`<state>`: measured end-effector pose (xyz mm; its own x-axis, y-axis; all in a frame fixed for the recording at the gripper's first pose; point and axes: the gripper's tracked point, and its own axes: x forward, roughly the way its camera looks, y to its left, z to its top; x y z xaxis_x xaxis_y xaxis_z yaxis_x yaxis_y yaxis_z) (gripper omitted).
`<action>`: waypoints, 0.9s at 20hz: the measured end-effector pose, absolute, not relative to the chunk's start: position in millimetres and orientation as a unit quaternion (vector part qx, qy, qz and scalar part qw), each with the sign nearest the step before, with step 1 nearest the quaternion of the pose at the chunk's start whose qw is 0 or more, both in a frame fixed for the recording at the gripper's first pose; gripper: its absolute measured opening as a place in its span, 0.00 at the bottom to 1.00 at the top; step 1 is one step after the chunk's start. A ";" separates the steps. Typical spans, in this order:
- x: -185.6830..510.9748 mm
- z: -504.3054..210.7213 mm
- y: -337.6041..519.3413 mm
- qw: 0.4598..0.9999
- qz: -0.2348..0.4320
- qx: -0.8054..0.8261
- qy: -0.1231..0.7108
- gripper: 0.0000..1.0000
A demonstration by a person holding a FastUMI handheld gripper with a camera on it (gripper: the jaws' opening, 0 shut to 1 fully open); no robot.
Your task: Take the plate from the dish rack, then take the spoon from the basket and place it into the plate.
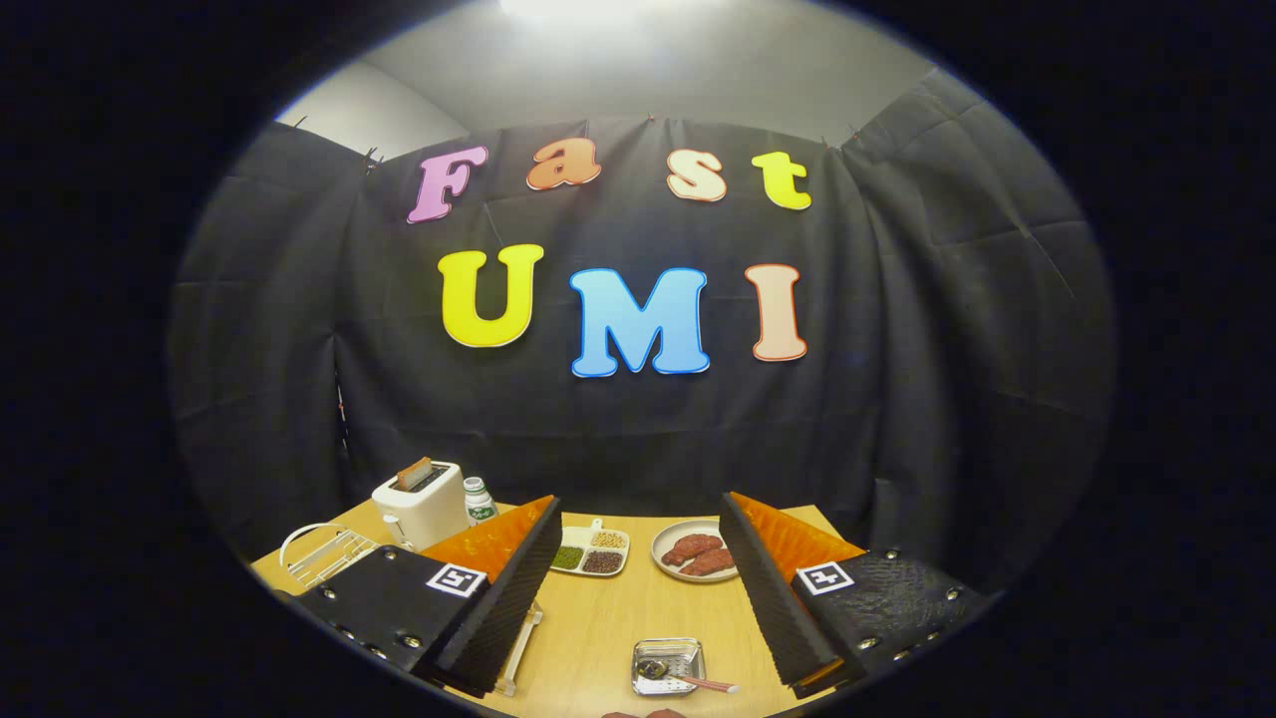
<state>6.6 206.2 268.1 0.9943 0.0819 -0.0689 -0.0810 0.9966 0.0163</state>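
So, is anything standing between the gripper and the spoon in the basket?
Nothing visible does. The gripper is open, and the spoon lies in the basket on the table, between the two fingers.

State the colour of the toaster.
White toaster, gripper view, beyond the open fingers.

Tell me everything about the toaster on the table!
The toaster is white or cream, boxy with rounded corners, and looks like smooth plastic. It stands upright at the far side of the wooden table, near the black cloth wall. A brown slice of bread sticks up out of its top slot. A small bottle stands right beside it, and a white wire rack sits just in front. It lies beyond one of the open fingers, which hold nothing.
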 end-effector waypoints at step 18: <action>20.1 165.6 372.9 0.920 0.158 0.094 0.346 0.98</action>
<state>20.1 372.9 165.6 0.7112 0.3556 -0.6065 -0.2250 0.9324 0.2828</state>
